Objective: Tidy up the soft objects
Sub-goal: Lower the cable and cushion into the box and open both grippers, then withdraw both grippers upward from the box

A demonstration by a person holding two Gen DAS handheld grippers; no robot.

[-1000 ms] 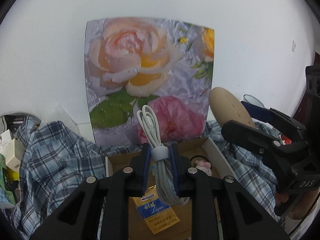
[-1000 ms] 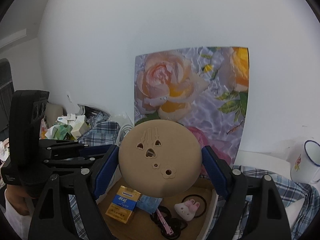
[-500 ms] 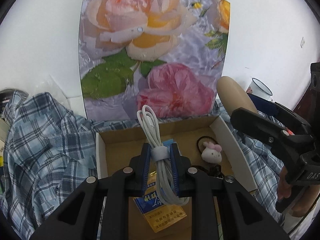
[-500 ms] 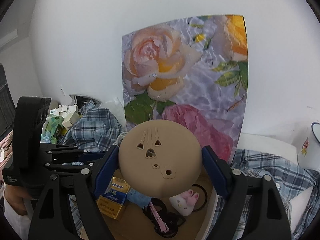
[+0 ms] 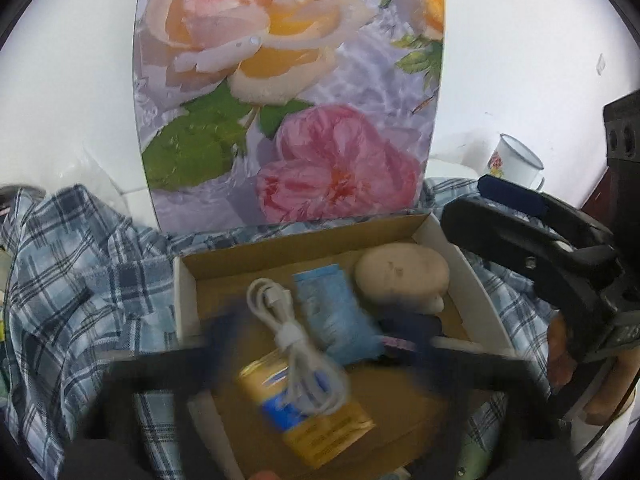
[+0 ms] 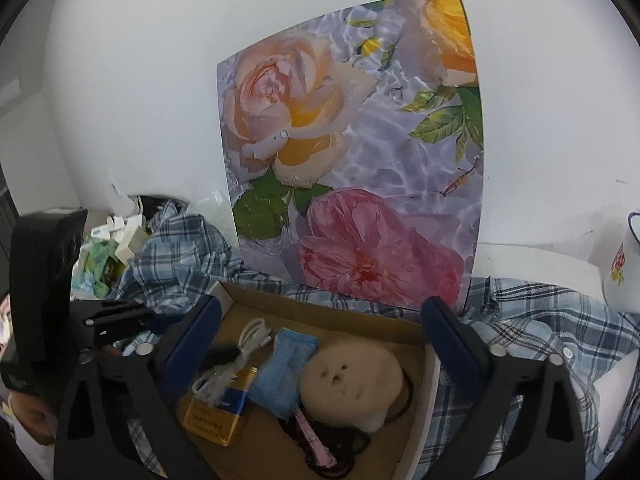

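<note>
Left gripper point(image 5: 316, 344): jaws opening, blurred at 6 o'clock in its own view; nothing pressed between them. The pads cannot be made out sharply.
Coiled white cable point(image 5: 294, 344): lies free in the cardboard box point(image 5: 182, 292), across the yellow and blue packet point(image 5: 308, 412), at about 9 o'clock of the box floor. Judged as just let go.
Blue sachet point(image 5: 334, 316): at the box centre, just beside the cable, its far end toward 12 o'clock.
Tan round pad point(image 6: 350, 382): rests in the box at about 3 o'clock, on top of the black hair ties point(image 6: 348, 446) and beside the pink clip point(image 6: 314, 438). A pale soft shape peeks out from under its near edge; what it is I cannot tell.
Right gripper point(image 6: 320, 344): jaws opening and already wide, one blue pad on either side of the box, clear of the tan pad; holding nothing.
Checked shirt point(image 6: 532, 320): spread under and around the box from 9 o'clock to 3 o'clock, not folded or put away.
Cluttered small boxes point(image 6: 116, 248): at 9 o'clock in the right wrist view, outside the box, untouched.
Done: cable and pad both appear delivered into the box.
Left: probably the shirt, and any loose soft items among the clutter; how many, the views do not show.
</note>
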